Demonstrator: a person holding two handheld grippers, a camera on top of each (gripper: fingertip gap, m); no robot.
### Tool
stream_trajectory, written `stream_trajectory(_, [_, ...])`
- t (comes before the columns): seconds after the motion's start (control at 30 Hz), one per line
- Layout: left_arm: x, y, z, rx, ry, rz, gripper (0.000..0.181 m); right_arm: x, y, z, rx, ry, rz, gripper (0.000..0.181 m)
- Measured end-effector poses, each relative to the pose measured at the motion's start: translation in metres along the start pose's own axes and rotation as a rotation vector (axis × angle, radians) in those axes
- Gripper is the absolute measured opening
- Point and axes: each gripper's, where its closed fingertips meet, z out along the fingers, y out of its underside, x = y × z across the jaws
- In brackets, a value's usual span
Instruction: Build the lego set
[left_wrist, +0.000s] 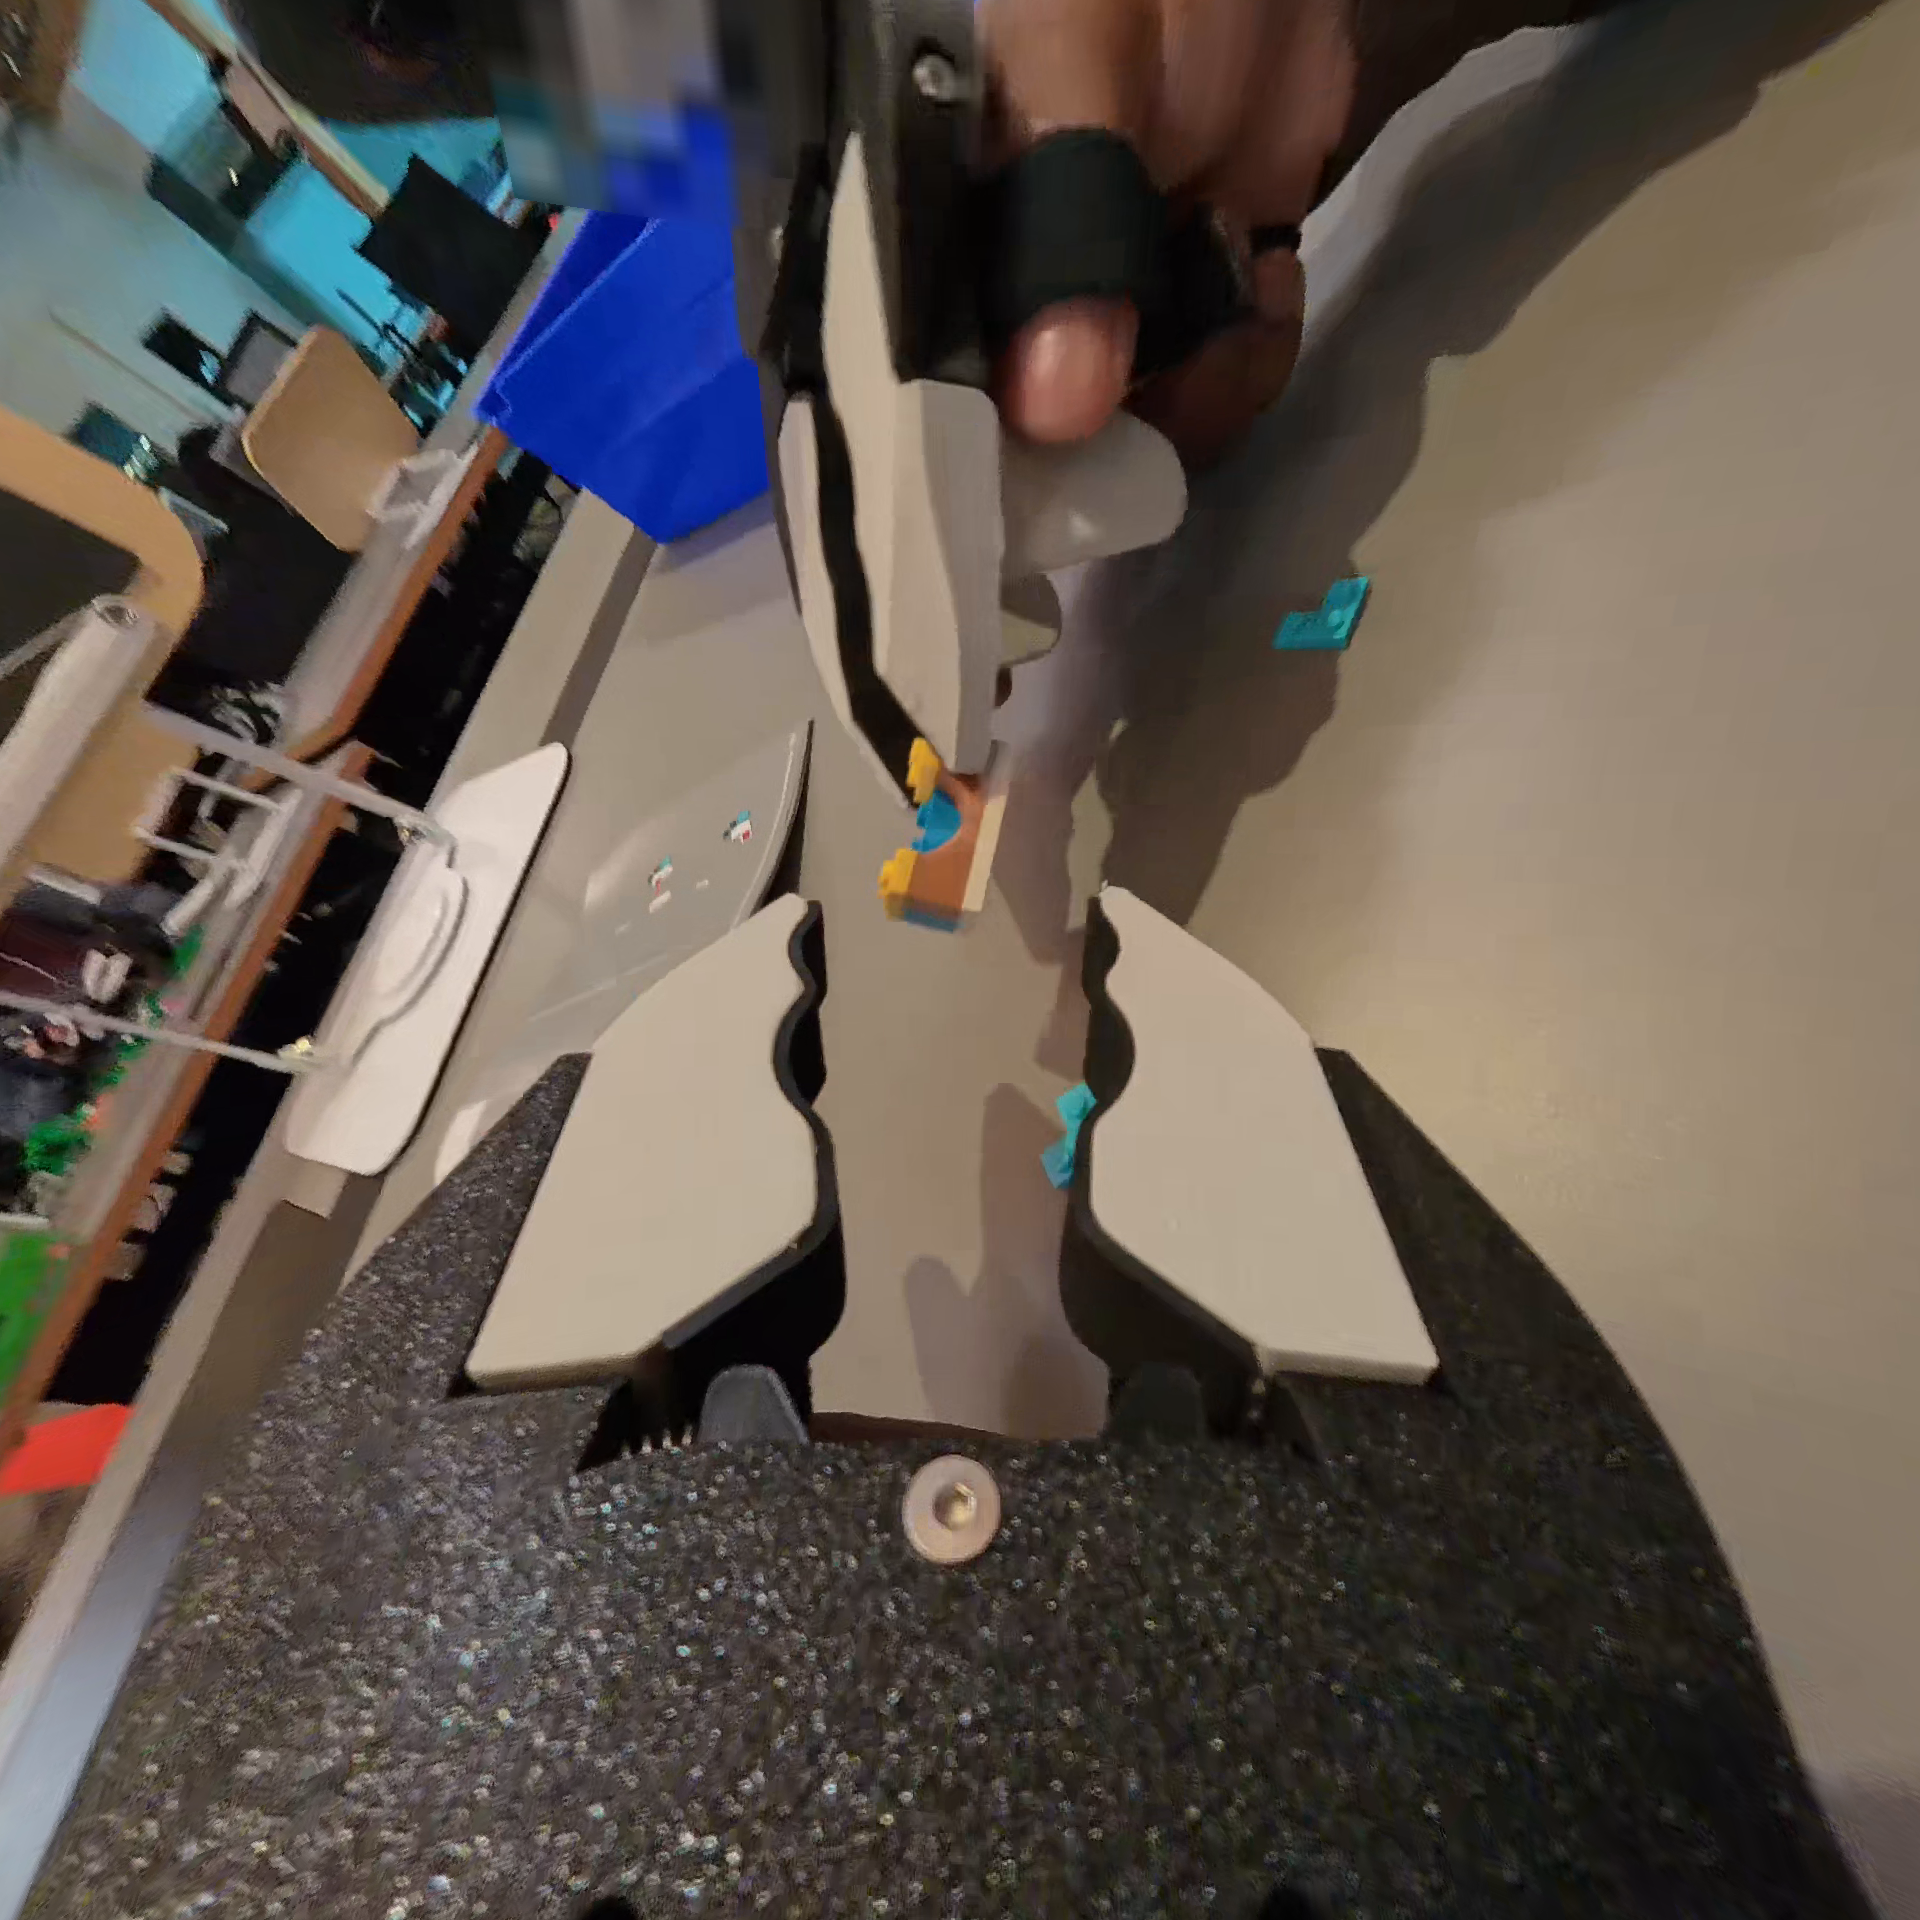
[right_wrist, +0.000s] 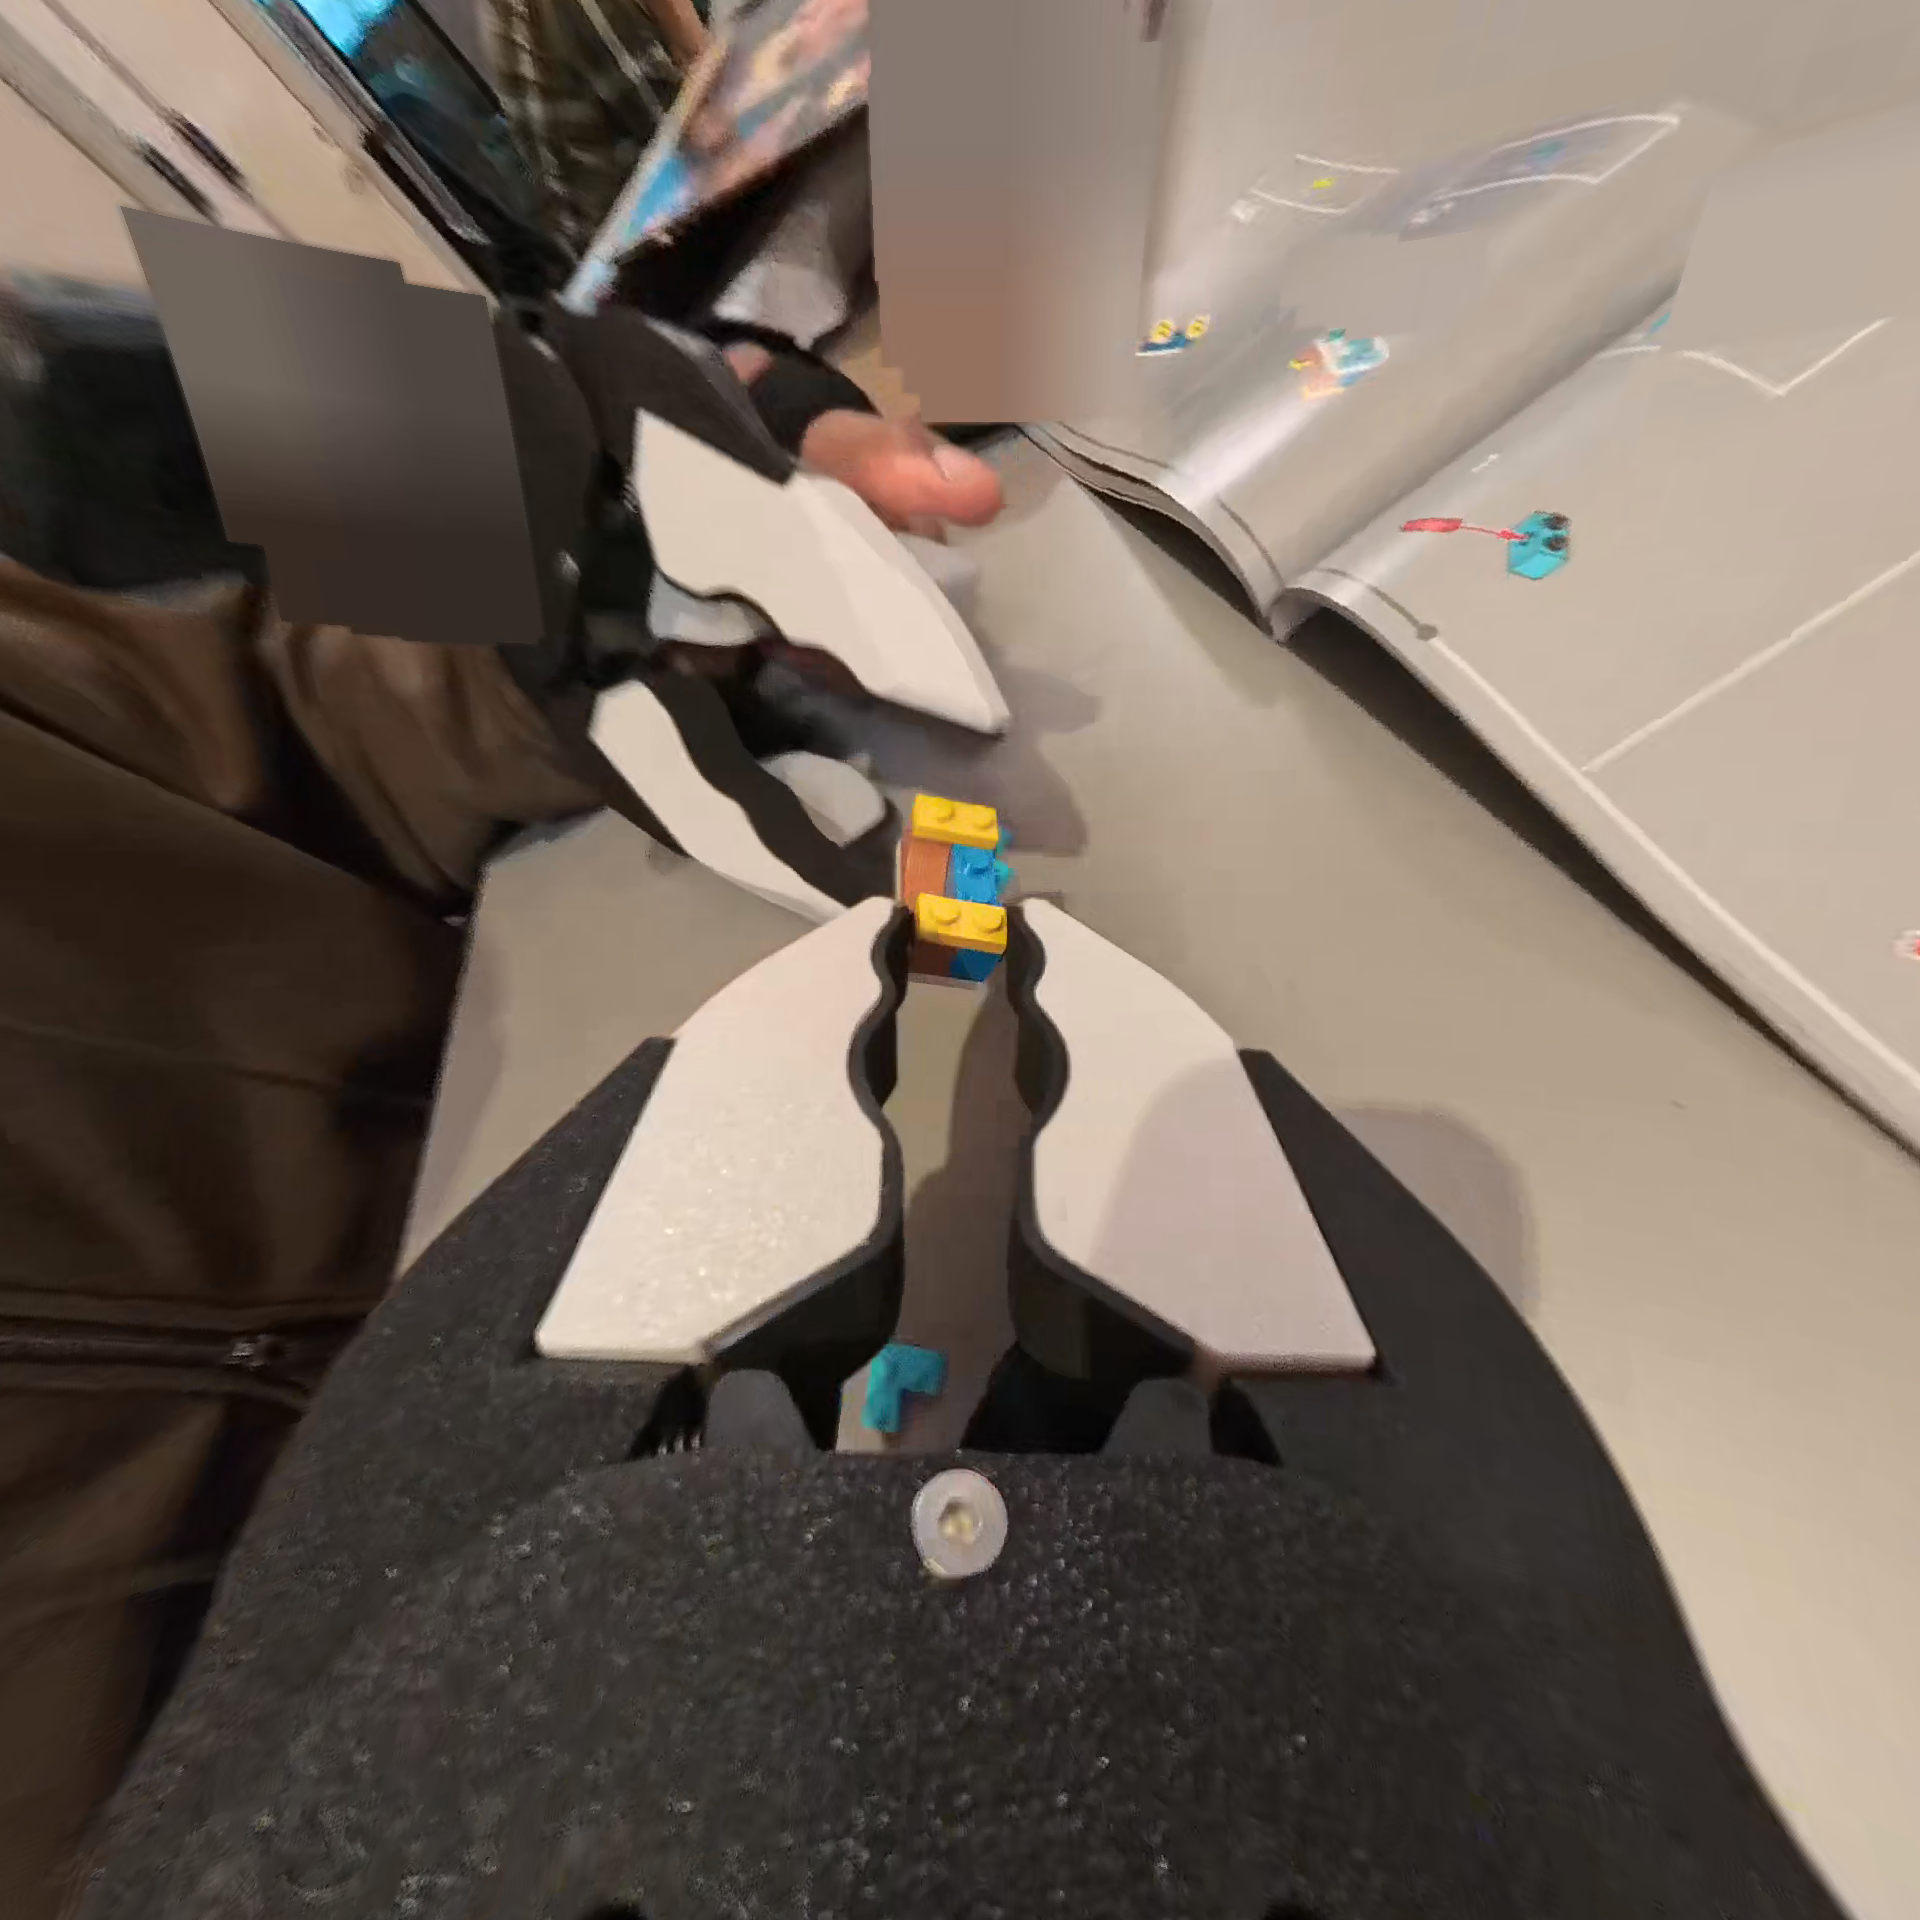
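- Yellow, blue and brown bricks make up the small build (left_wrist: 940, 847). In the left wrist view it sits on the grey table (left_wrist: 1558, 935), straight ahead of the left gripper (left_wrist: 951, 935) and just beyond its fingertips.
- The left jaws stand apart and hold nothing. A teal piece (left_wrist: 1070, 1132) lies on the table just beside the inner edge of one finger.
- The right gripper (left_wrist: 951, 764) comes in from above. Its tips meet the far end of the build, but whether they pinch it cannot be told from here. A second teal piece (left_wrist: 1322, 615) lies well apart to one side.
- Grey fingers fill the right wrist view. The right gripper (right_wrist: 958, 920) has the build (right_wrist: 956, 888) between its tips, near end inside the gap, long axis running away along the fingers.
- The right jaws look closed on that near end, or very nearly; I judge contact on both sides.
- The left gripper (right_wrist: 914, 790) sits across the build with its jaws apart, so the right is the nearer and better placed.
- An L-shaped teal piece (right_wrist: 902, 1387) lies near the finger roots, and a booklet (right_wrist: 1558, 675) lies open alongside.
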Motion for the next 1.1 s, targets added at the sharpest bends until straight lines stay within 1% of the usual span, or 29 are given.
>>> stream_trajectory(0.13, [0.004,-0.007,0.001,0.035,-0.033,0.107,0.040,-0.013,-0.001,0.003,0.010,-0.079,0.039,0.017])
stream_trajectory(0.17, [0.004,-0.010,0.001,0.054,-0.038,0.121,0.036,-0.015,0.000,0.004,0.007,-0.094,0.046,0.017])
stream_trajectory(0.23, [0.005,-0.014,-0.001,0.077,-0.044,0.131,0.024,-0.017,0.001,0.006,0.007,-0.116,0.057,0.017])
stream_trajectory(0.33, [0.008,-0.012,-0.001,0.065,-0.023,0.139,0.021,-0.018,0.003,0.009,-0.001,-0.119,0.052,0.018])
stream_trajectory(0.43, [0.008,-0.010,-0.001,0.043,0.006,0.086,0.020,-0.016,0.003,0.010,0.006,-0.103,0.008,0.018])
stream_trajectory(0.47, [0.007,-0.009,-0.001,0.040,0.013,0.051,0.020,-0.015,0.002,0.010,0.015,-0.086,-0.026,0.019])
stream_trajectory(0.57, [-0.001,-0.010,-0.005,0.049,0.026,-0.090,0.020,-0.010,-0.006,0.005,0.050,0.011,-0.185,0.034])
stream_trajectory(0.67, [-0.010,-0.006,-0.008,0.046,0.048,-0.274,0.020,-0.012,-0.017,-0.004,0.107,0.090,-0.384,0.039])
stream_trajectory(0.83, [-0.016,-0.012,-0.016,0.118,0.167,-0.625,0.020,-0.004,-0.008,0.000,0.025,0.316,-0.837,0.049])
stream_trajectory(0.9, [-0.014,-0.014,-0.019,0.139,0.229,-0.747,0.020,-0.004,-0.005,0.005,0.005,0.378,-0.977,0.050])
stream_trajectory(1.0, [-0.010,-0.016,-0.022,0.159,0.332,-0.902,0.019,-0.010,-0.006,0.010,0.031,0.407,-1.087,0.052])
stream_trajectory(1.1, [-0.007,-0.019,-0.025,0.182,0.414,-1.021,0.020,-0.014,-0.013,0.009,0.076,0.413,-1.122,0.052])
